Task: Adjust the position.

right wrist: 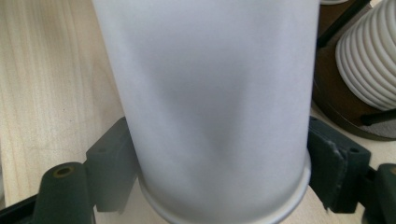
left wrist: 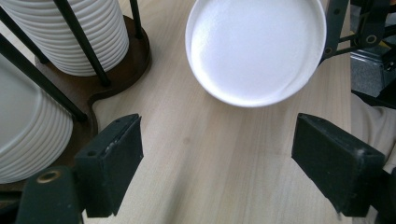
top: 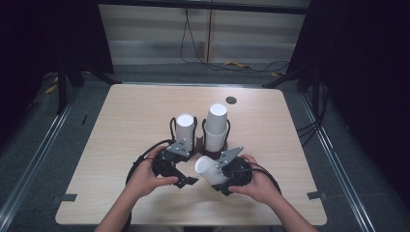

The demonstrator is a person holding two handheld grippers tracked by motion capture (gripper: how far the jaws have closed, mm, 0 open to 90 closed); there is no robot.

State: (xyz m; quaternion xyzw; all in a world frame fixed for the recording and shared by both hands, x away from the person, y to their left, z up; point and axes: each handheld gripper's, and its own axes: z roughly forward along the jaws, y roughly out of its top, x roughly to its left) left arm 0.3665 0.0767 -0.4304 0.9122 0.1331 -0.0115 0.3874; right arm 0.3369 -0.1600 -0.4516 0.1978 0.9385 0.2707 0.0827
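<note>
A person's right gripper [top: 218, 175] clamps a white paper cup [top: 209, 169] near its rim, holding it on its side just above the table [top: 121, 125], while the left gripper [top: 186, 181] waits beside it, jaws apart and empty. The cup looks light, thin-walled and easily crushed, best gripped gently across the stiffer rim end. Two cup stacks [top: 185, 126] stand in one wire holder [top: 203, 126] behind.
</note>
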